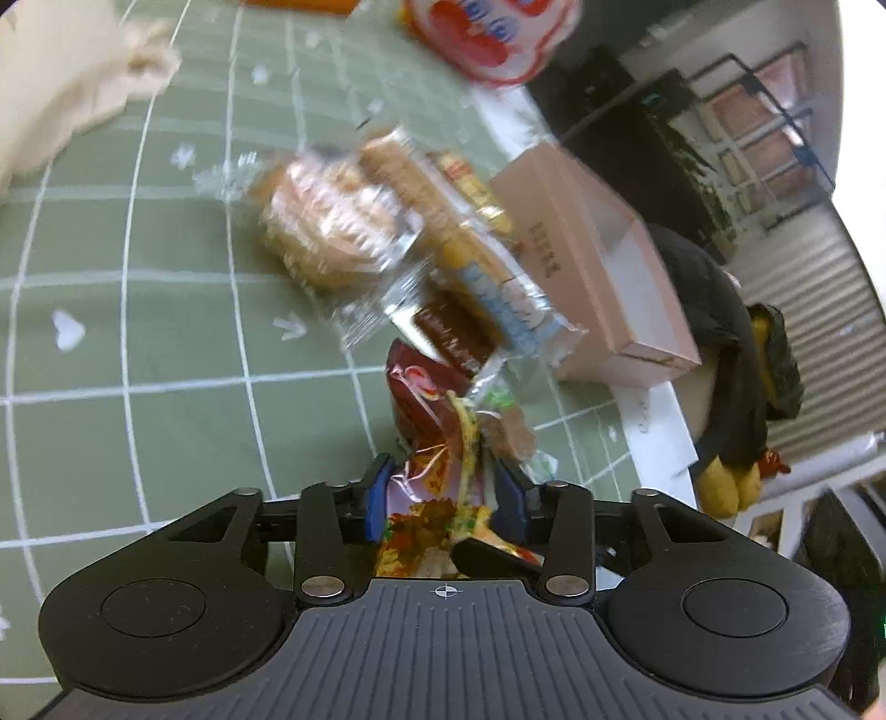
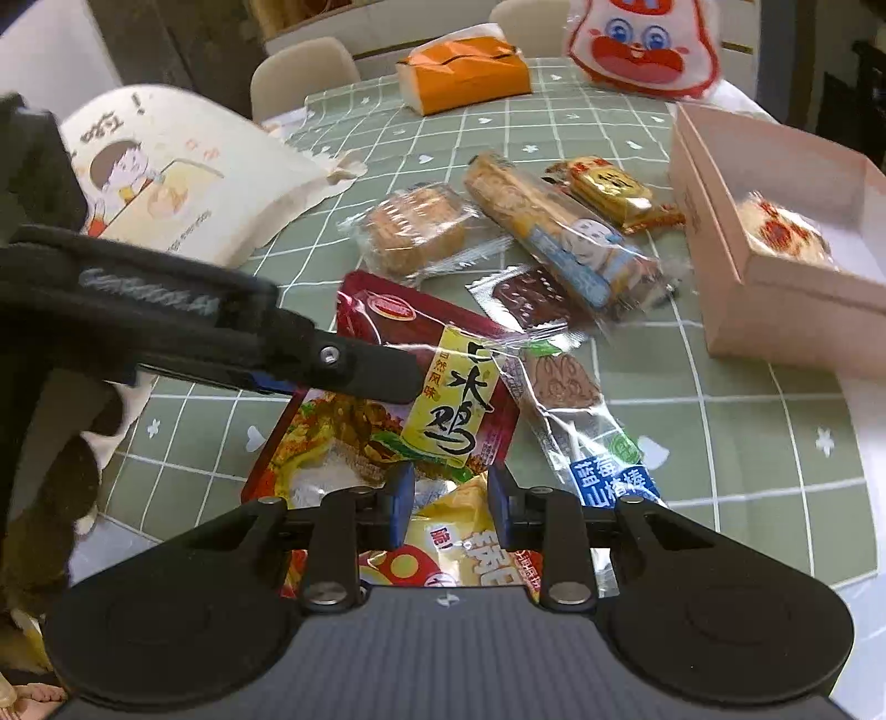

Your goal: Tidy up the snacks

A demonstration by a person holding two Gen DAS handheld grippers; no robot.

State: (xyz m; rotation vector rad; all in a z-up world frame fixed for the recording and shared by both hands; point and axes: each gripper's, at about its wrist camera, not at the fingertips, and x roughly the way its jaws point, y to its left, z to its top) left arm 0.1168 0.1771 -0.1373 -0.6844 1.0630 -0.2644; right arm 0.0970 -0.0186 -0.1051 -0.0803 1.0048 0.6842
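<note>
A red snack pack with a yellow label lies on the green checked tablecloth, and its crumpled end fills the gap between the blue pads of my left gripper, which is shut on it. In the right wrist view that gripper's finger reaches in from the left over the pack. My right gripper is at the near edge, shut on a ridge of a yellow snack pack. An open pink box stands at the right with a round bun inside.
Loose snacks lie mid-table: a wrapped mooncake, a long biscuit pack, a small yellow pack, a brown bar, a blue-labelled pack. A cream cartoon bag, an orange tissue pack and a rabbit bag stand further back.
</note>
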